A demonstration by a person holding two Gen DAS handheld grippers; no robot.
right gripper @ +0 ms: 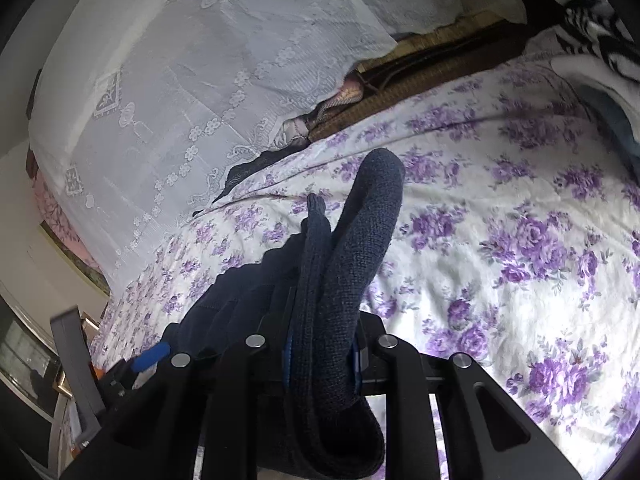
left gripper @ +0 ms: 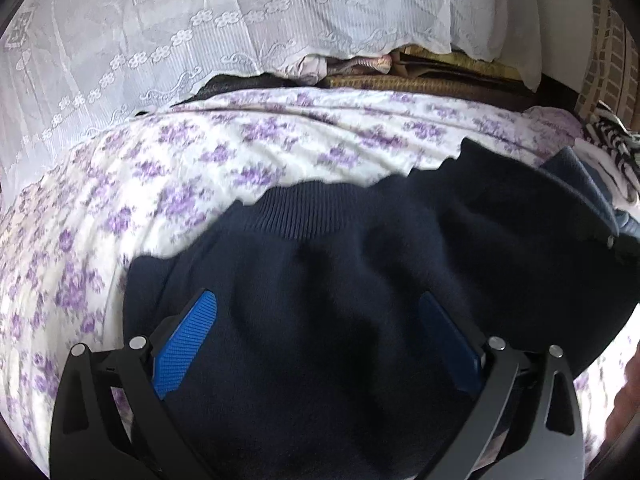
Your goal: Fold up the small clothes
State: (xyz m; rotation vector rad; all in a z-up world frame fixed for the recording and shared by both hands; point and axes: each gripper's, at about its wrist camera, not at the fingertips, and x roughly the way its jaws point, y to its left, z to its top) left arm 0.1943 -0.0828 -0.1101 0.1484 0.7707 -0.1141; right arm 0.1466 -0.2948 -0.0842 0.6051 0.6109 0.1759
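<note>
A dark navy knitted garment (left gripper: 360, 264) lies on the floral sheet (left gripper: 168, 184), its ribbed band toward the far side. My left gripper (left gripper: 320, 340) is open, its blue pads (left gripper: 184, 344) wide apart over the garment's near part. My right gripper (right gripper: 320, 356) is shut on a bunched fold of the same navy garment (right gripper: 352, 240), which stands up between the jaws above the sheet. The right gripper also shows at the right edge of the left wrist view (left gripper: 600, 208).
A white lace cloth (left gripper: 160, 40) covers the bedding at the back. A woven mat (left gripper: 420, 80) lies behind the sheet. A black-and-white striped cloth (right gripper: 592, 28) sits at the far right. A cabinet (right gripper: 28, 360) stands beyond the bed's left edge.
</note>
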